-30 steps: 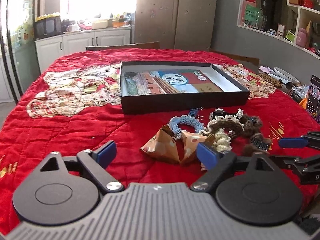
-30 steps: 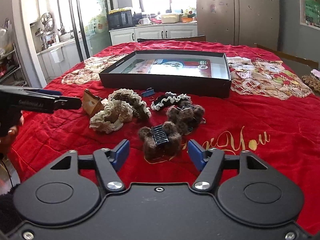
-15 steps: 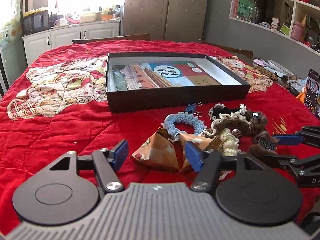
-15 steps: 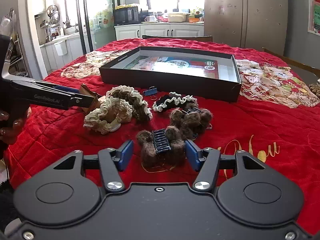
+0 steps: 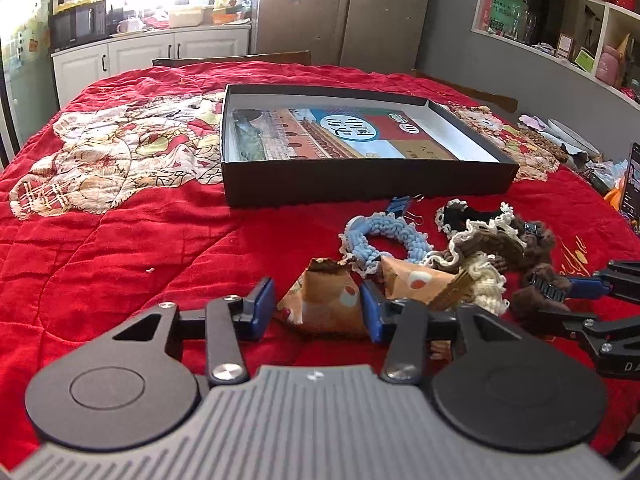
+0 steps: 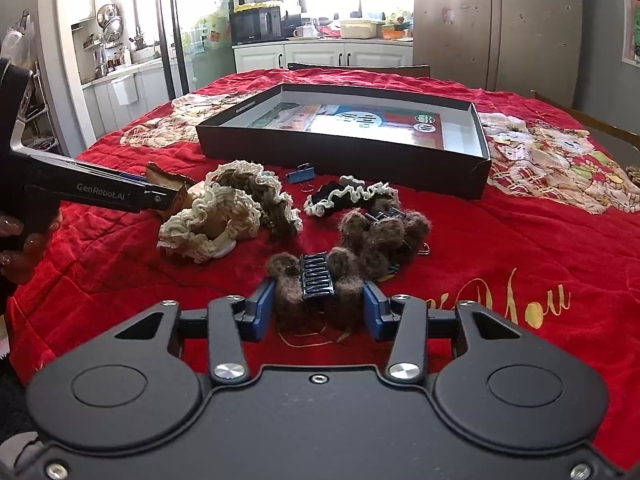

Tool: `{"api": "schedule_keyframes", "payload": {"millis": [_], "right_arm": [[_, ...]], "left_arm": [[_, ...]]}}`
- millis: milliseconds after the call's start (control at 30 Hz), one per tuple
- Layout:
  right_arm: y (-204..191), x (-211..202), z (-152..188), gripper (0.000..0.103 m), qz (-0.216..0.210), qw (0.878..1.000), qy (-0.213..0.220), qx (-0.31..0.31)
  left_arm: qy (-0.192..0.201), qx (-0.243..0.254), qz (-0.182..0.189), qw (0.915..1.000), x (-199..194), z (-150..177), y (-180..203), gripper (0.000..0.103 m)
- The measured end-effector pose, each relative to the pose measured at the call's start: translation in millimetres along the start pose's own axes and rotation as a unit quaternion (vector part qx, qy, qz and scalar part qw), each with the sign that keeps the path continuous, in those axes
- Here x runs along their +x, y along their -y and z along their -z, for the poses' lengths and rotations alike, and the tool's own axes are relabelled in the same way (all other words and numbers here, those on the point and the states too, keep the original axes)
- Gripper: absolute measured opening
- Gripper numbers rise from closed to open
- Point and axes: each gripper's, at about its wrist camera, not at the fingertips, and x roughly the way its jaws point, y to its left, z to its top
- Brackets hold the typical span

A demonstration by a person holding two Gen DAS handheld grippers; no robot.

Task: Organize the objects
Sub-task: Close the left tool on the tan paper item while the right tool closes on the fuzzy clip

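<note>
Now fuzzy brown clip [image 6: 316,280] between right tool [image 6: 318,312] pads, touching

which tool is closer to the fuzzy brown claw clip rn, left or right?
Right. The right tool straddles the brown claw clip, its jaws just closing in on either side. The left tool is off at the orange patterned pouch, across the scrunchie pile.
</note>
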Motion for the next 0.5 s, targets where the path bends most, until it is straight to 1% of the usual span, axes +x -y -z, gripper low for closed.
{"api": "schedule_keyframes", "payload": {"millis": [33, 67, 100, 500], "right_arm": [[0.6, 0.3, 0.2, 0.042, -0.001, 1.000, 0.002, 0.001], [1.6, 0.4, 0.4, 0.041, -0.004, 1.000, 0.004, 0.004], [2.0, 0.4, 0.6, 0.040, -0.006, 1.000, 0.004, 0.005], [5.9, -9.4, -1.7, 0.038, -0.017, 1.000, 0.012, 0.005]], "left_arm": [[0.001, 0.000, 0.000, 1.0000, -0.7, 0.1, 0.3, 0.047], [0.002, 0.000, 0.003, 1.0000, -1.3, 0.0, 0.3, 0.042], [0.003, -0.001, 0.004, 1.0000, -2.1, -0.3, 0.3, 0.040], [0.006, 0.003, -0.001, 1.0000, -6.1, -1.3, 3.4, 0.037]]}}
